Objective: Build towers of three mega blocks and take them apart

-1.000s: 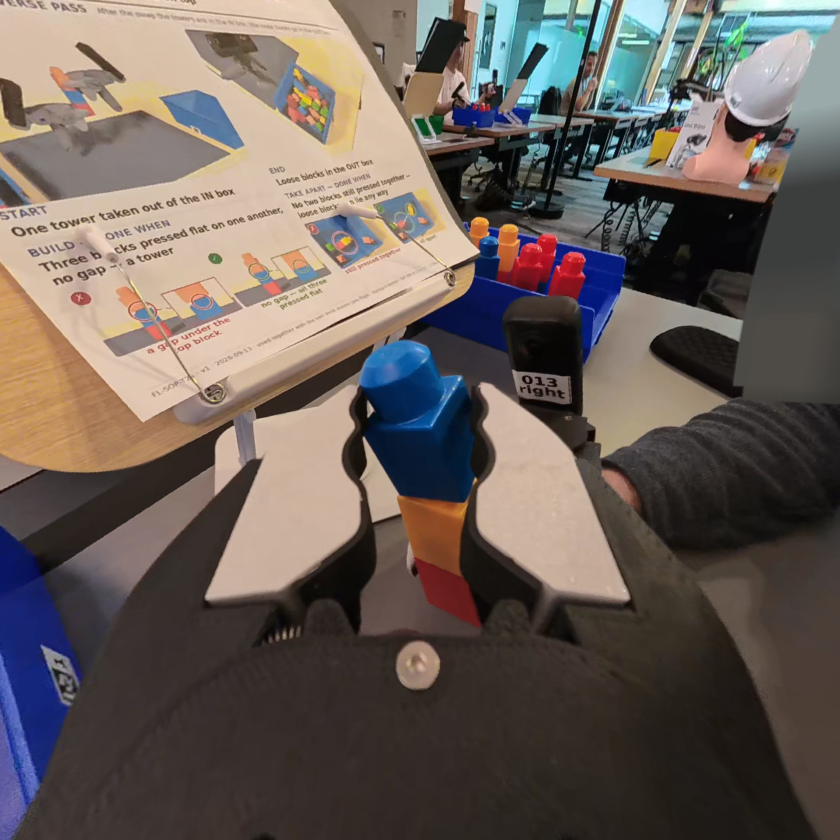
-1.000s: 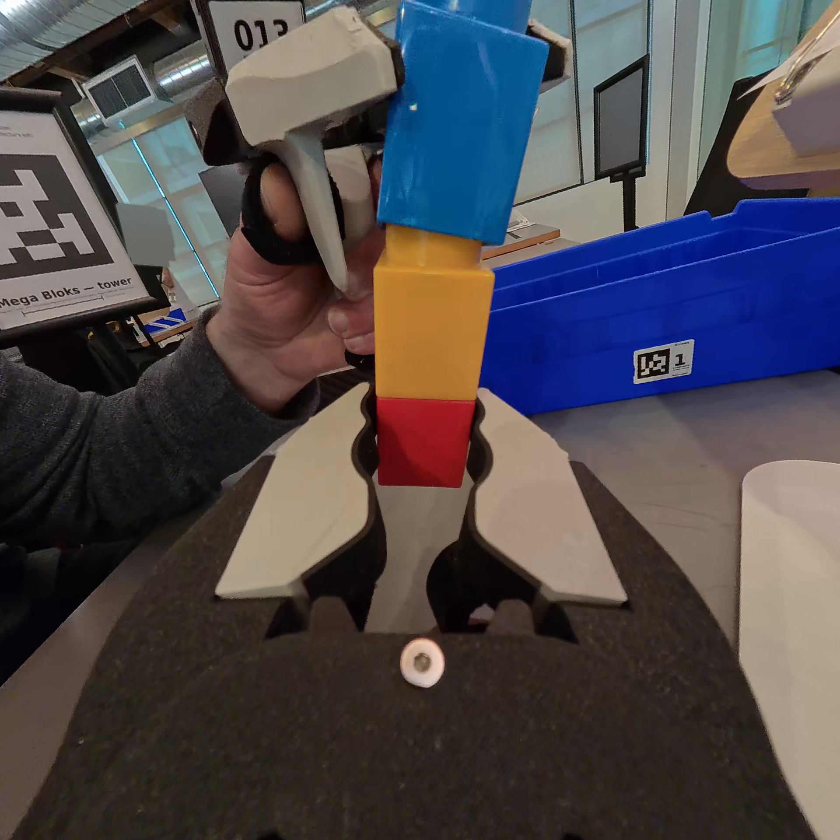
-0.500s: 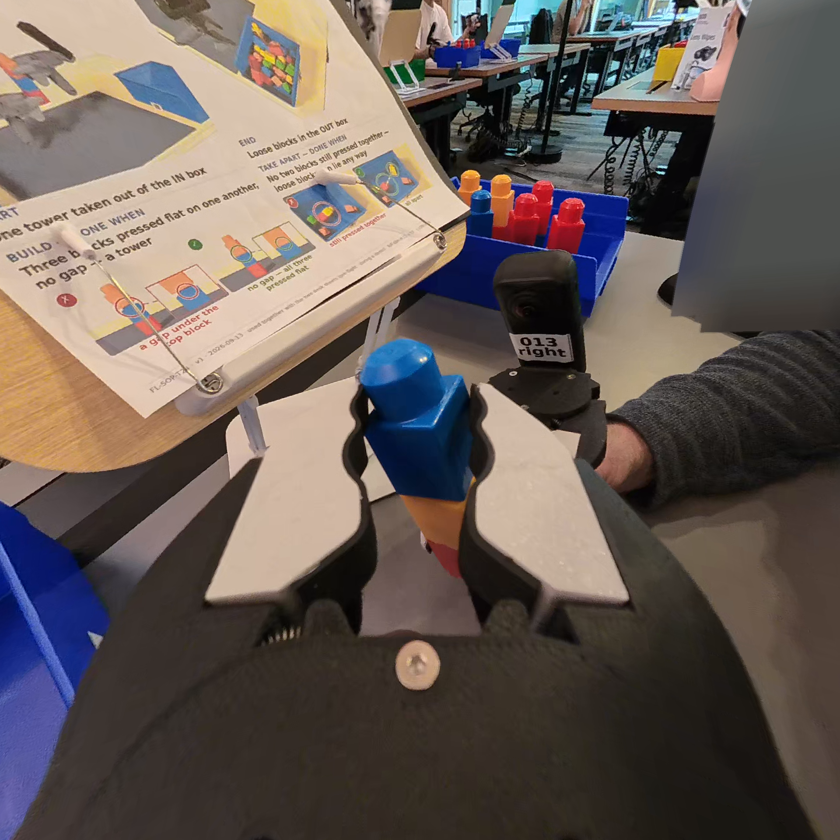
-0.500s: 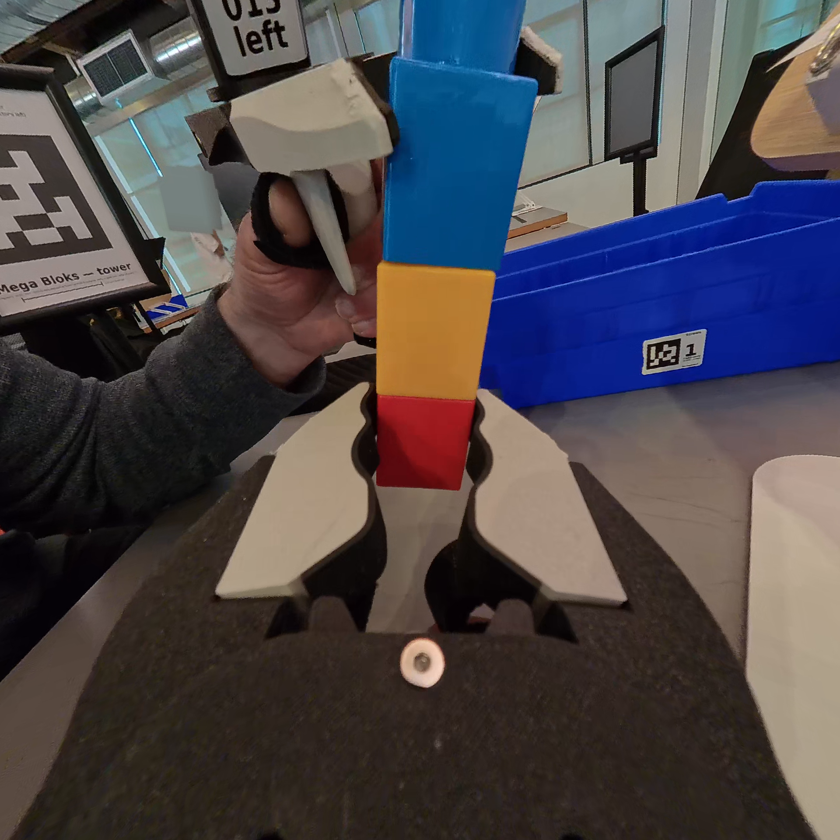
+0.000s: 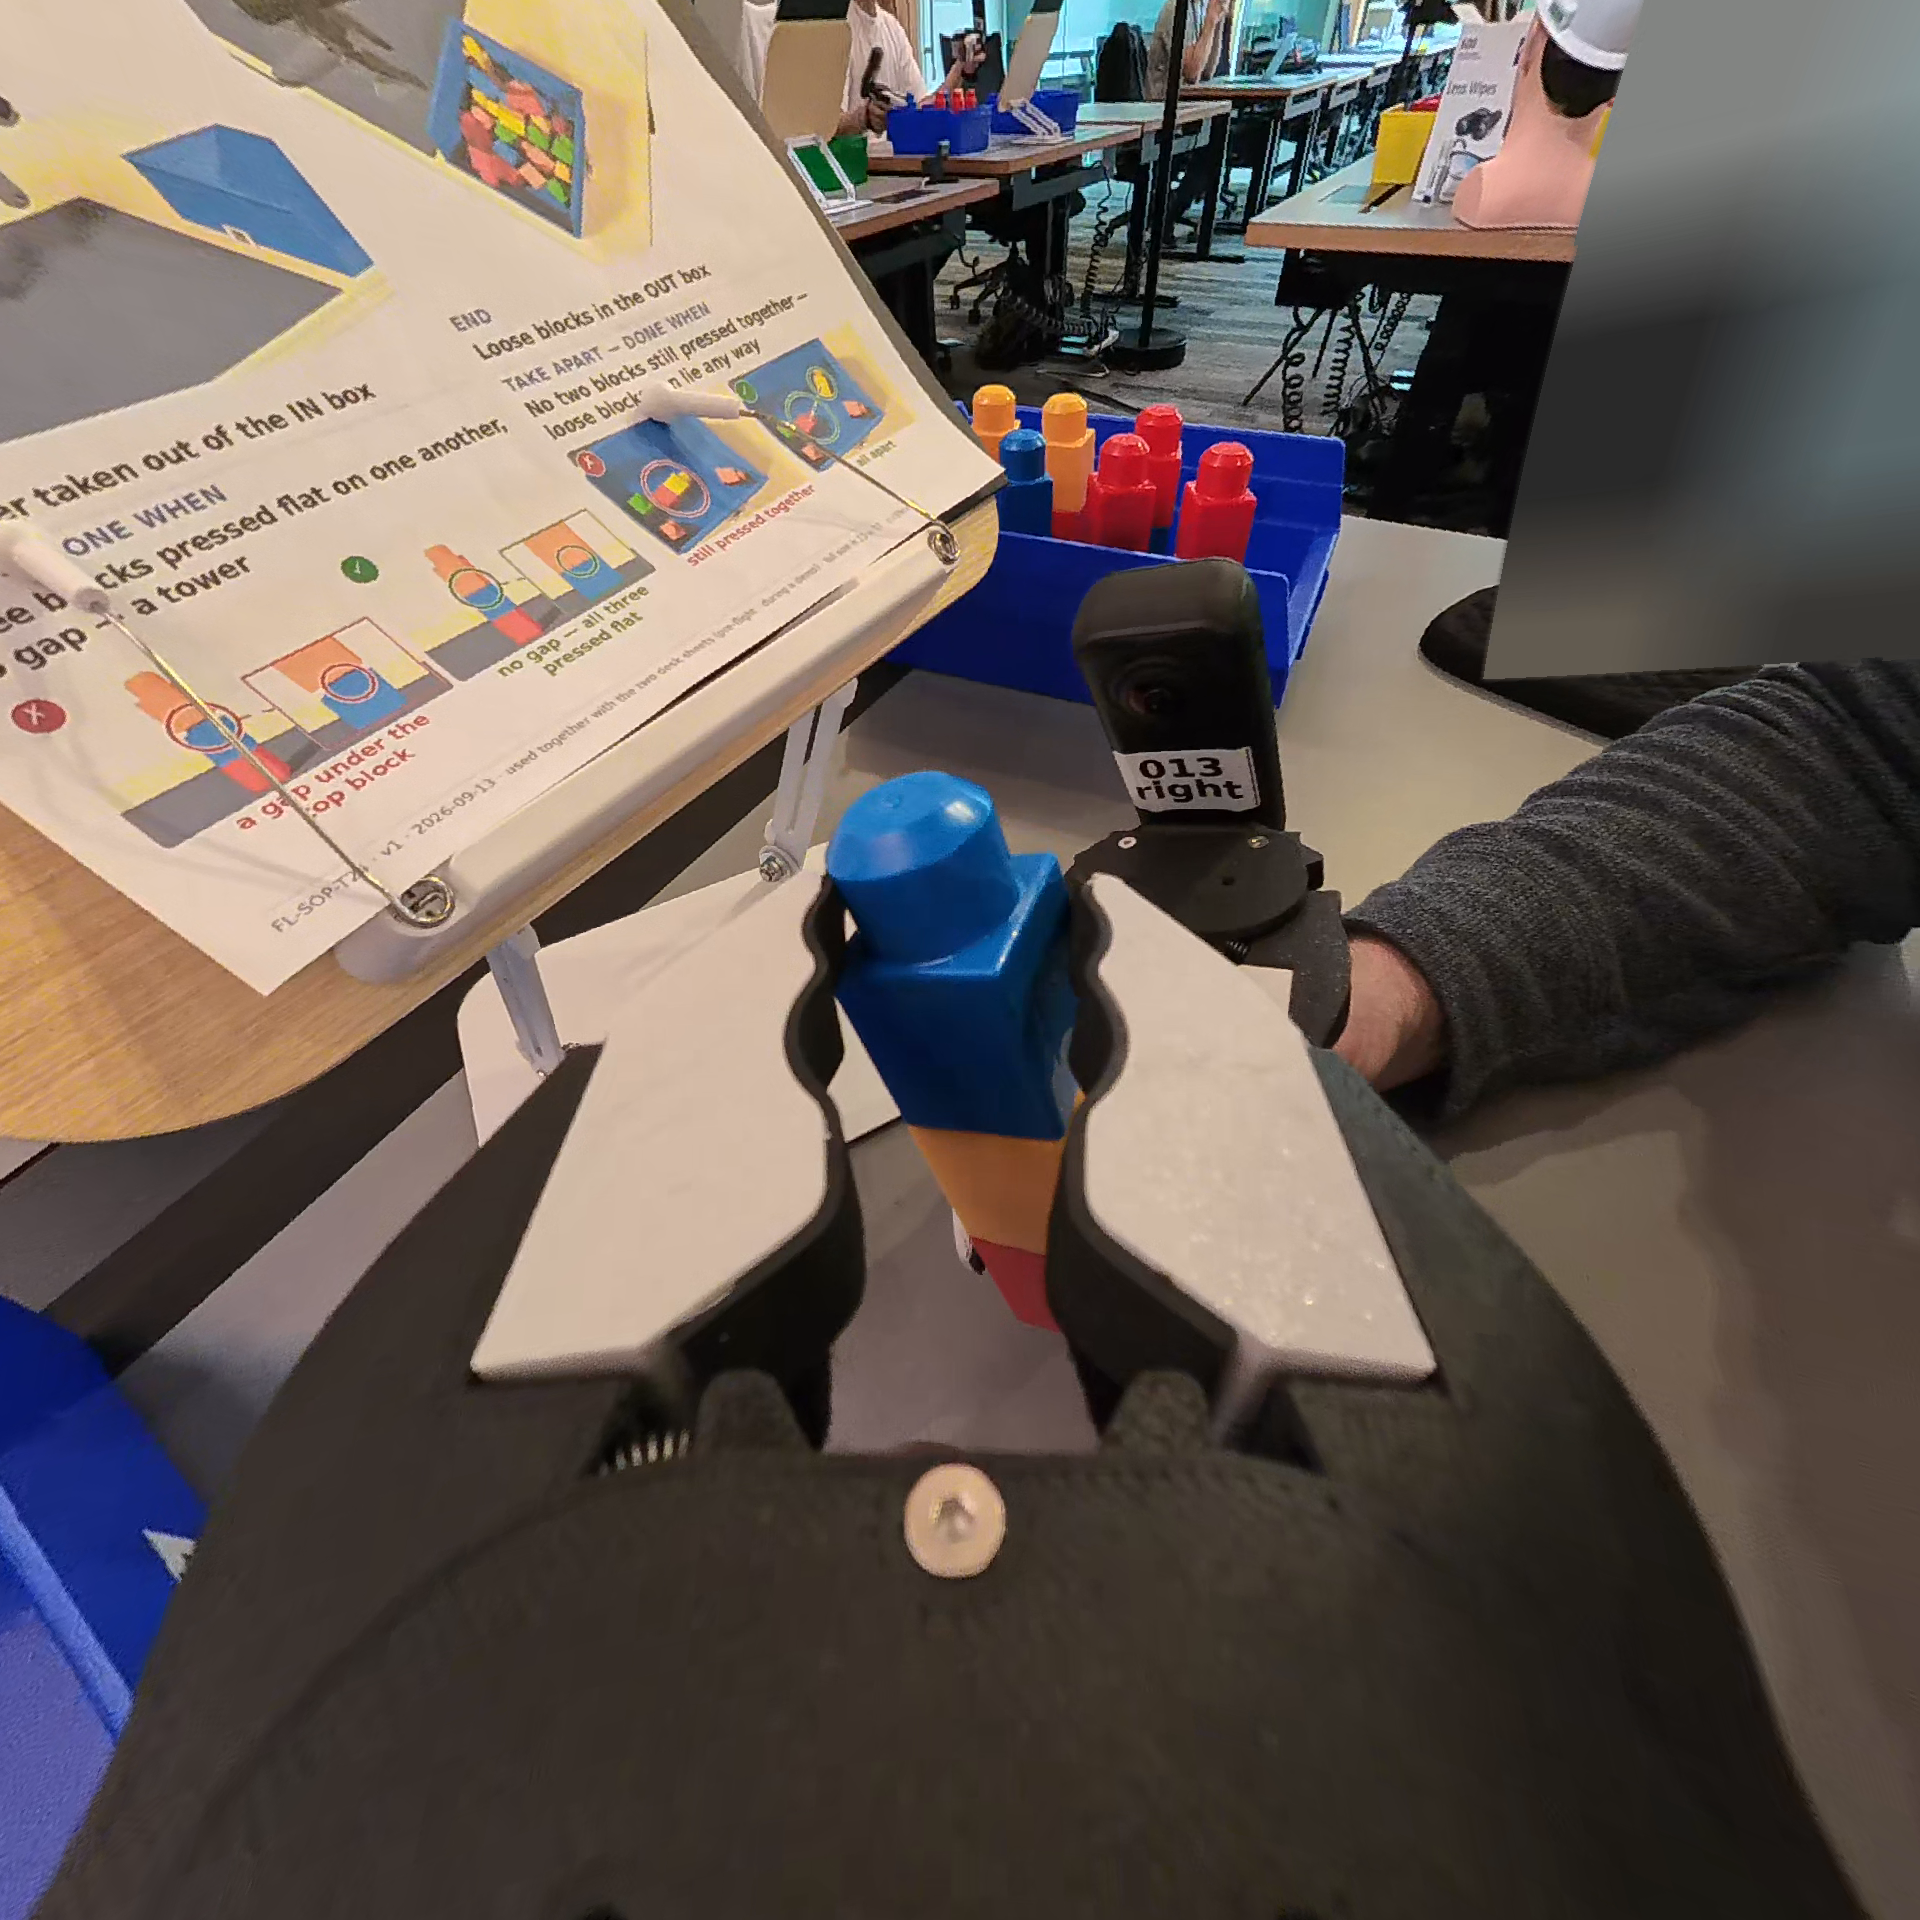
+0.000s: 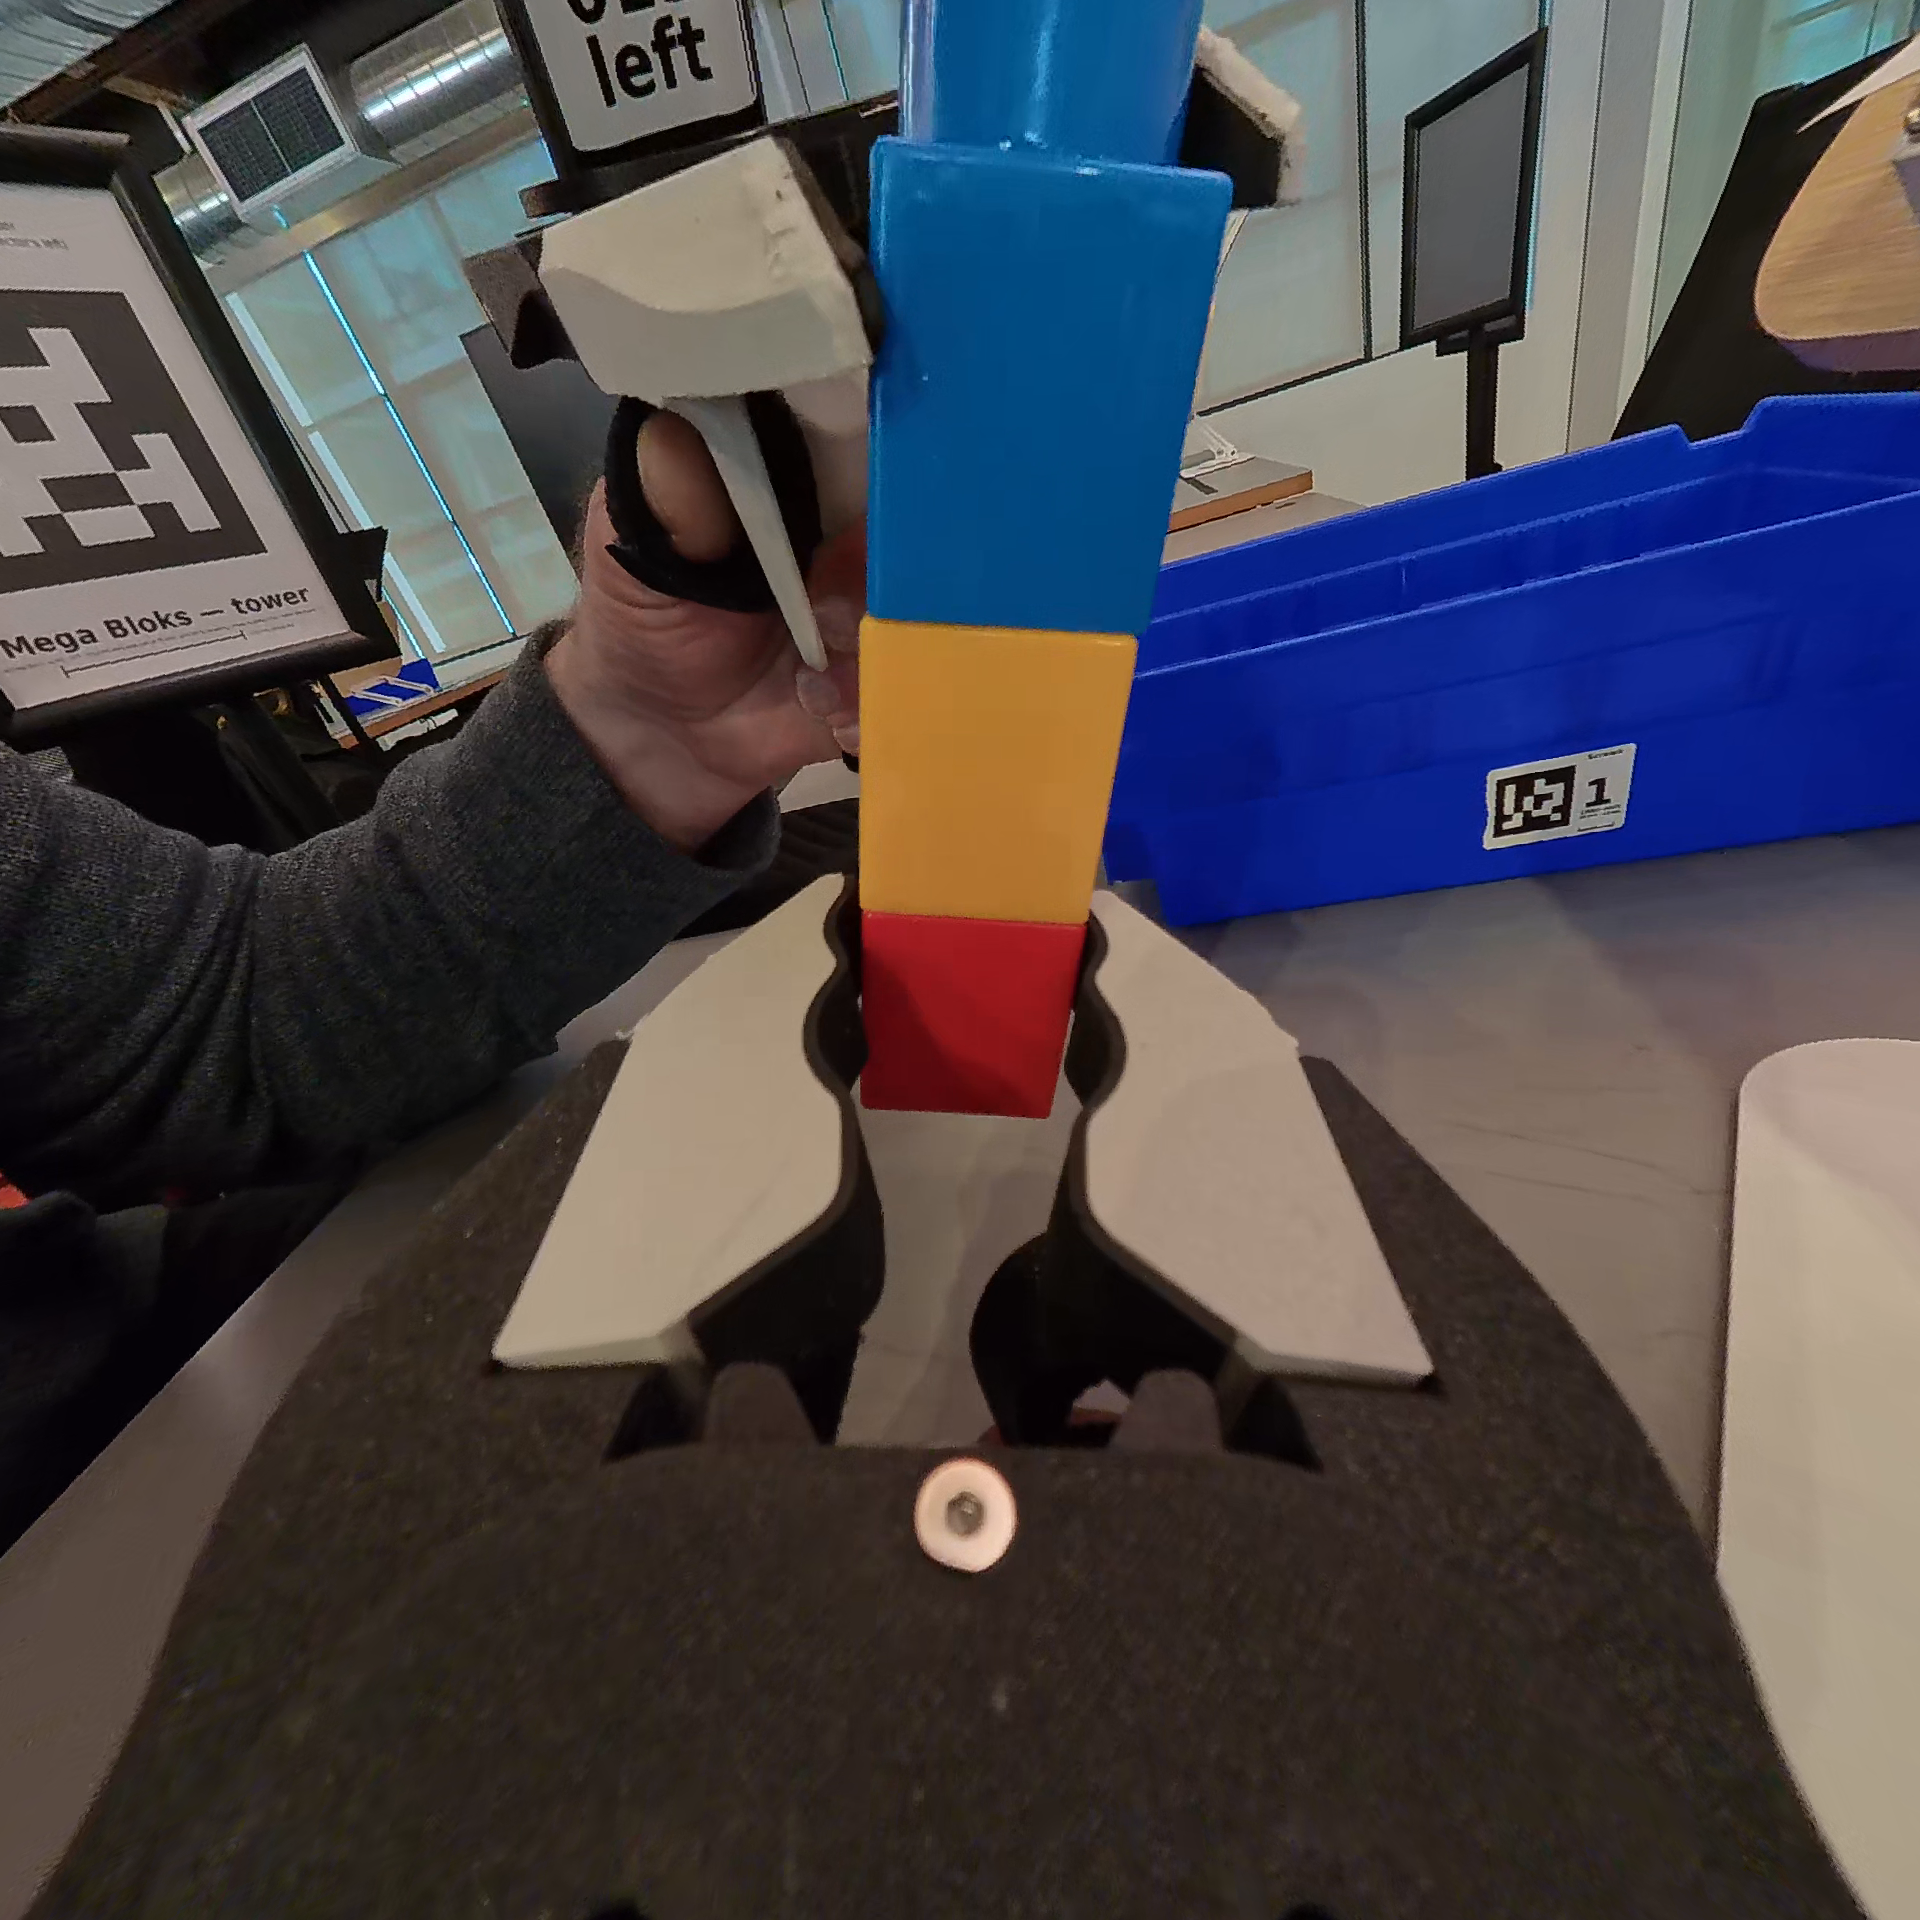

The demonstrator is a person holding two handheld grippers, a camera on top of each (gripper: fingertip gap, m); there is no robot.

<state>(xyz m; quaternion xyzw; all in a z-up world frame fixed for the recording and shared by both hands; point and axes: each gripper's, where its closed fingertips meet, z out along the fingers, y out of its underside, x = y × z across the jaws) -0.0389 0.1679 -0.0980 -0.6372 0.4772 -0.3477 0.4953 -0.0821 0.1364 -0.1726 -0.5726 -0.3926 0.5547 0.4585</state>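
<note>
A tower of three blocks stands between both grippers: a blue block (image 6: 1029, 395) on top, a yellow block (image 6: 987, 769) in the middle, a red block (image 6: 961, 1013) at the bottom. My left gripper (image 5: 951, 997) is shut on the blue block (image 5: 956, 997) from above. My right gripper (image 6: 961, 997) is shut on the red block, low over the grey table. The blocks sit flush, with no gap showing. In the left wrist view the yellow block (image 5: 997, 1174) and red block (image 5: 1023, 1283) show below the blue one.
A blue bin (image 5: 1101, 623) with several upright towers stands at the back. A large blue bin (image 6: 1558, 665) lies to the right in the right wrist view. An instruction sheet on a stand (image 5: 416, 468) leans over the left. A white stand base (image 6: 1829, 1351) lies on the table.
The gap between the blue and yellow blocks has closed; the blue block now sits flat on the yellow one. The left gripper moved down with it.
</note>
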